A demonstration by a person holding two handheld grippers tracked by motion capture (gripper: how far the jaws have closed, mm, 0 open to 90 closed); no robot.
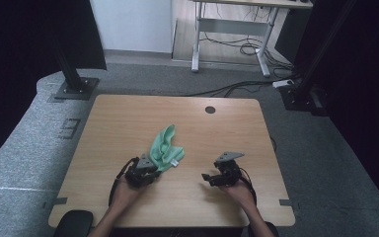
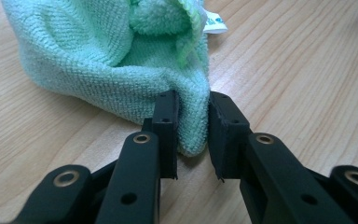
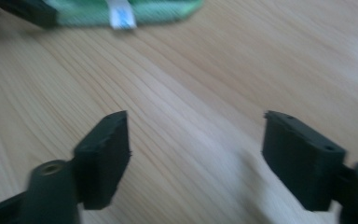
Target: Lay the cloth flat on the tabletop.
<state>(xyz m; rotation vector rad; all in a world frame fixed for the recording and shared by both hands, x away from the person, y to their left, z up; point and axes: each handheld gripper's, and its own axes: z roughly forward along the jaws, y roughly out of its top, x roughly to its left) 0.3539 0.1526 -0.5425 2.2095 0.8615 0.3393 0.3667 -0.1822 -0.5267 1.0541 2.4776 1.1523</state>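
A crumpled mint-green microfibre cloth [image 1: 164, 148] with a white label [image 1: 175, 162] lies near the middle of the wooden table [image 1: 128, 113]. My left gripper [image 1: 151, 169] sits at the cloth's near corner. In the left gripper view, the two black jaws of that gripper [image 2: 193, 121] pinch a folded corner of the cloth [image 2: 102, 56]. My right gripper [image 1: 207, 177] hovers to the right, pointing left toward the cloth. It [image 3: 196, 135] stands wide open over bare wood, and the cloth's edge [image 3: 158, 11] and label [image 3: 121, 16] lie farther off.
A round cable hole [image 1: 210, 109] sits near the table's far edge. Black stand bases [image 1: 76, 89] rest on the grey carpet at the far left and far right. A desk frame with loose cables [image 1: 246, 47] stands behind. A dark rounded object [image 1: 74, 222] lies at the near left corner.
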